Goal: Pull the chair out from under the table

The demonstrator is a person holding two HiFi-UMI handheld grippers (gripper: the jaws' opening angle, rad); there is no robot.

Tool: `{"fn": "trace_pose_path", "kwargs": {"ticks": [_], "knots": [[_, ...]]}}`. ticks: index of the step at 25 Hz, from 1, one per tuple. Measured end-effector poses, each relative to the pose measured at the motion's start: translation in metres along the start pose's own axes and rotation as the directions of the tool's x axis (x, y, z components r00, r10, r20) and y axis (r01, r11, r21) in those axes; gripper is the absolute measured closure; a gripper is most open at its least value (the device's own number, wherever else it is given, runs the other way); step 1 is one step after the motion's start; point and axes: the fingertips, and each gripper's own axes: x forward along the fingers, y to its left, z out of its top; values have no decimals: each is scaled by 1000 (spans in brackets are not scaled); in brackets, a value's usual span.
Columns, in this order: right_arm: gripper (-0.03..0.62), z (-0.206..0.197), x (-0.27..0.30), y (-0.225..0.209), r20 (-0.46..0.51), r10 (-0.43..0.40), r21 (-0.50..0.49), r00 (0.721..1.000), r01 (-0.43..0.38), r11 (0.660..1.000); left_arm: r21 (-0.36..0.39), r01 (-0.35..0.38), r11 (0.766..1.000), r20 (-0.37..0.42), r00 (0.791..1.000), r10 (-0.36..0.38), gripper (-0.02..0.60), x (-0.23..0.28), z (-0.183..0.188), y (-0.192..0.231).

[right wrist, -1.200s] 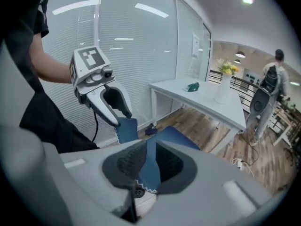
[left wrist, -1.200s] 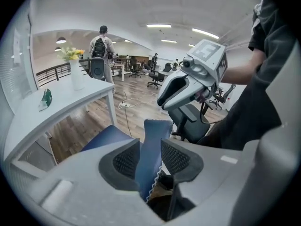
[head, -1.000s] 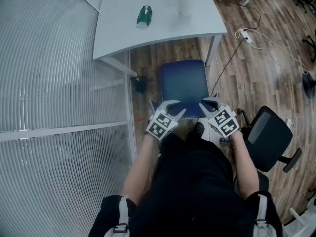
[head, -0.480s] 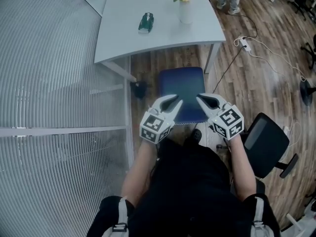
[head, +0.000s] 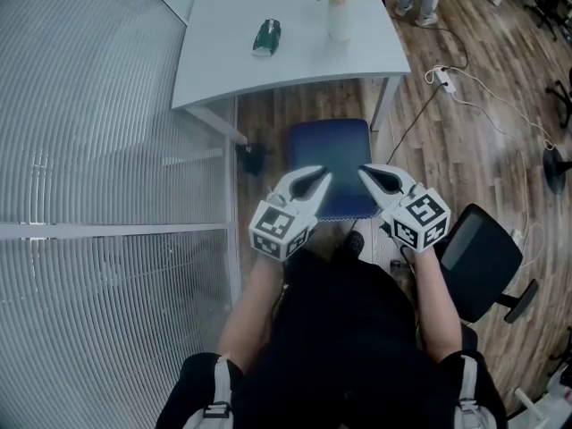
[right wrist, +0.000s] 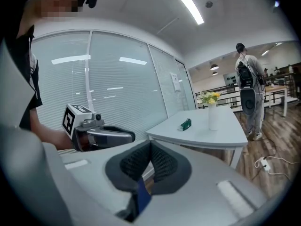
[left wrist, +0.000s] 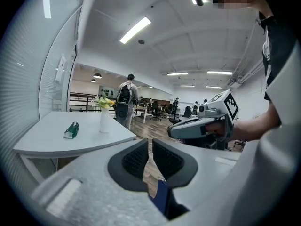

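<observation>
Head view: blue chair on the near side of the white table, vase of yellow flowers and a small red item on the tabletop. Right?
One thing is off: the small item is green, not red, as the head view shows. The rest holds: blue chair on the near side of the white table, vase of yellow flowers on the tabletop.
</observation>
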Motion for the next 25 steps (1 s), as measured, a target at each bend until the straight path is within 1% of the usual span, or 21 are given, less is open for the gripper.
{"fn": "trace_pose_path", "kwargs": {"ticks": [3,7,12,25], "knots": [[595,4,-2,-2,20,-4,10,1000,4,1000,-7,-5,1000,5,1000,5,548,0,2,1],[595,11,-8,-4,69,25,45,997,-28,999,-17,-5,1000,2,1000,5,551,1,3,0],[595,10,-10,-8,51,15,29,999,-16,999,-11,3,1000,-5,1000,-3,552,4,3,-2],[595,8,-5,-6,29,21,-5,999,-20,1000,-11,-3,1000,-12,1000,3,552,9,3,1]]}}
